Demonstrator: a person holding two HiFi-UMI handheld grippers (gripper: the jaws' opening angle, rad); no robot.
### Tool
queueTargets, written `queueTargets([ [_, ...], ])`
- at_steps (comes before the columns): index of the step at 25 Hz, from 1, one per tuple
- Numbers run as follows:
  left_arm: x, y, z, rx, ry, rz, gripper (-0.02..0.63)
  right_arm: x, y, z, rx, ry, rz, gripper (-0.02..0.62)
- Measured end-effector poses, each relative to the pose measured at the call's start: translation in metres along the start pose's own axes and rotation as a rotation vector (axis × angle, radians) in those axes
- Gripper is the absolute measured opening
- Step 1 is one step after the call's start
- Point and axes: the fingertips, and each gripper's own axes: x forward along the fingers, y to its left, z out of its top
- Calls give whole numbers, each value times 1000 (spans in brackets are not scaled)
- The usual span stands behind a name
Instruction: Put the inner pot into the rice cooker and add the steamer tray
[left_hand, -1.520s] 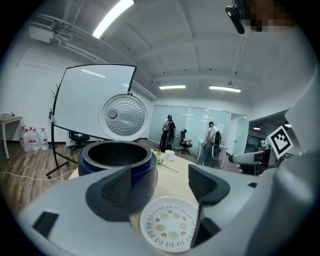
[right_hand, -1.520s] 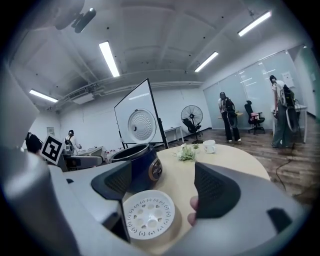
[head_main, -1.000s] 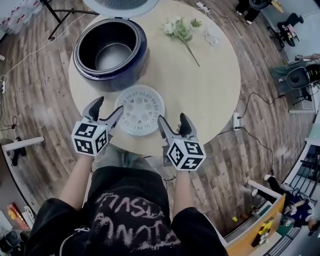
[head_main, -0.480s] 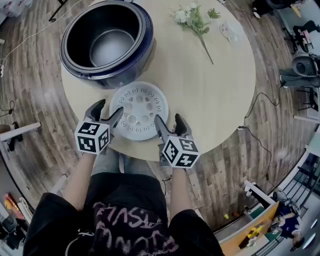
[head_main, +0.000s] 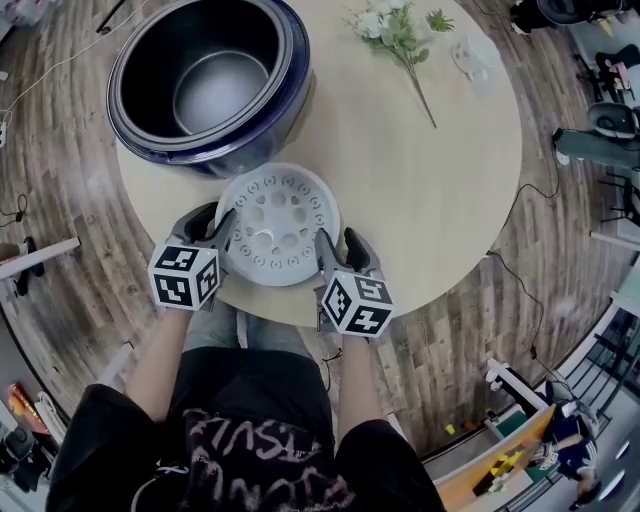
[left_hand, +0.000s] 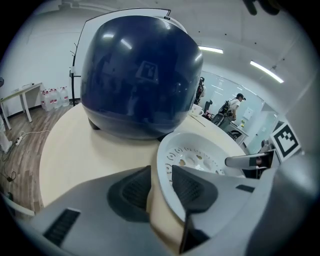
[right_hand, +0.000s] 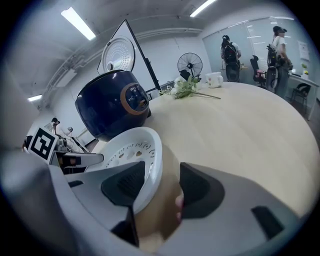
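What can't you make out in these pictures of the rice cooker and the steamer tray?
- Steamer tray underside: hidden by the tray itself, every view.
- Left gripper and right gripper: their fingers have just been closing around the rim. Whether the inner fingers touch it yet is hidden by their own pads, in both gripper views.
- Rice cooker panel print: too small, right gripper view.

Head view steeply down over table (head_main: 430, 190), gripper views low and close, all sharing the steamer tray (head_main: 277, 224)
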Motion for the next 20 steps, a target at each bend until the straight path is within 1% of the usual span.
queueTargets([
  [3,0,0,1,-13,-1,-6,127,0,2,0,12,1,5,189],
  [7,-2,-4,-2,-20,-3,-16,97,0,6,-1,0,-4,-3,132],
  [9,-3,-4,-4,-25,-6,-21,94,-1,7,-1,-14,-9,-13,118],
  [11,-3,-6,-5,-29,-8,-29,92,-2,8,-1,-23,-11,-21,89],
  [16,-11,-9,-8,-31,-14,-44,87,-9,10,-7,-21,-12,-30,81],
  [20,-19,-11,-7,-17,-28,-50,84,-19,14,-6,-23,-31,-30,78],
])
